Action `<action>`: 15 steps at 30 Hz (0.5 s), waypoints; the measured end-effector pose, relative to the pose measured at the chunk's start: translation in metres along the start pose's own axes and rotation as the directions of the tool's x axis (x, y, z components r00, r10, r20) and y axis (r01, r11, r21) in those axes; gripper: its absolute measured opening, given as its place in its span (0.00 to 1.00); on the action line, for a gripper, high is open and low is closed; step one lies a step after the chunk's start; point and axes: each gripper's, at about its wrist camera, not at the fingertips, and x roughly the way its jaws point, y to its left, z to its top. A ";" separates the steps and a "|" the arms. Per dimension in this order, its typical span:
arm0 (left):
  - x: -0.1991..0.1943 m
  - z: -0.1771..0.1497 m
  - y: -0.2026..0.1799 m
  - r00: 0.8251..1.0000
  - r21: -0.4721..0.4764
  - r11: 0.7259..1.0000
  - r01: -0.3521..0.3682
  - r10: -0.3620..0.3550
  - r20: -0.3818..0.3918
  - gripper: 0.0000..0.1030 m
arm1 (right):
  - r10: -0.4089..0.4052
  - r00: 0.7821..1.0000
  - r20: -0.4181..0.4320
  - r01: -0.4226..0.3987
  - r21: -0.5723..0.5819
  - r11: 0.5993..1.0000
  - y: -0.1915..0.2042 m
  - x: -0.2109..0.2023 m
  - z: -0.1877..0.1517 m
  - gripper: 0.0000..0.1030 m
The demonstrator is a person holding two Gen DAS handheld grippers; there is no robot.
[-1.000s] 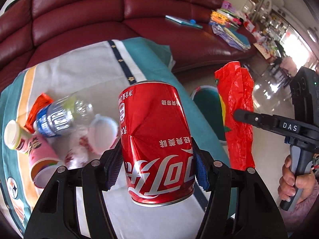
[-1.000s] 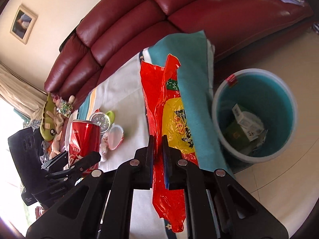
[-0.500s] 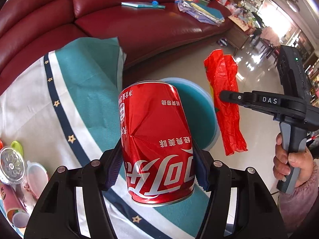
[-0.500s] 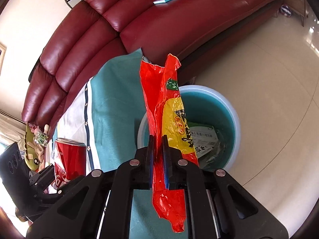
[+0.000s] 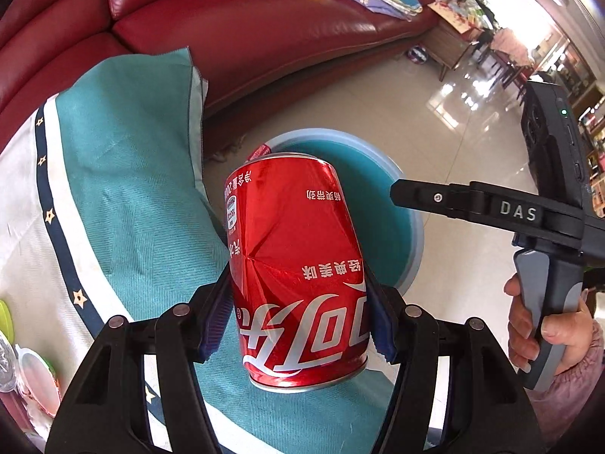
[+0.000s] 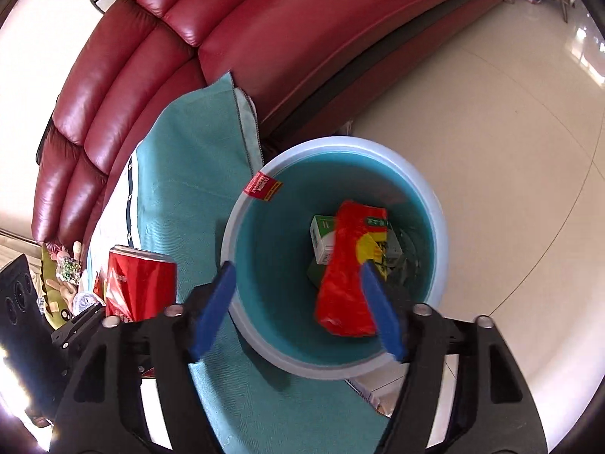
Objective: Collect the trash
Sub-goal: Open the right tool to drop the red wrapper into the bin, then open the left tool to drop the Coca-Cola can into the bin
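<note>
Over the teal bin (image 6: 435,204), the right claw (image 6: 298,310) has just been opening, nothing clamped, its red wrapper (image 6: 349,268) dropping inside, while the left claw (image 5: 298,314) grips 1 dented cola can (image 5: 298,272) beside the rim, ready to follow.

Both wrist views angled steeply down, close above the teal bin (image 5: 410,227) (image 6: 435,204), shared by both.

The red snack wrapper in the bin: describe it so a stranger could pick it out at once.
Start at the dark red leather sofa, then drop to the round teal bin on the floor beside the teal tablecloth. Inside lies the red snack wrapper, over a white and green carton; it alone is glossy red with a yellow patch.
</note>
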 end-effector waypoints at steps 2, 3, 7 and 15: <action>0.005 0.002 -0.002 1.000 0.007 1.000 0.004 -0.004 -0.006 0.61 | -0.006 1.000 0.007 0.006 0.004 1.000 -0.003 -0.005 -0.001 0.72; 0.008 0.004 -0.003 1.000 0.012 1.000 0.006 -0.006 -0.009 0.61 | -0.008 1.000 0.009 0.008 0.010 1.000 -0.004 -0.007 -0.001 0.74; 0.017 0.007 -0.009 1.000 0.027 0.999 0.022 -0.021 -0.018 0.61 | -0.022 1.000 0.009 0.021 0.027 0.999 -0.007 -0.014 -0.002 0.77; 0.027 0.013 -0.022 1.000 0.066 0.998 -0.016 0.017 -0.011 0.88 | -0.051 0.998 0.036 0.049 0.056 0.997 -0.014 -0.033 -0.003 0.82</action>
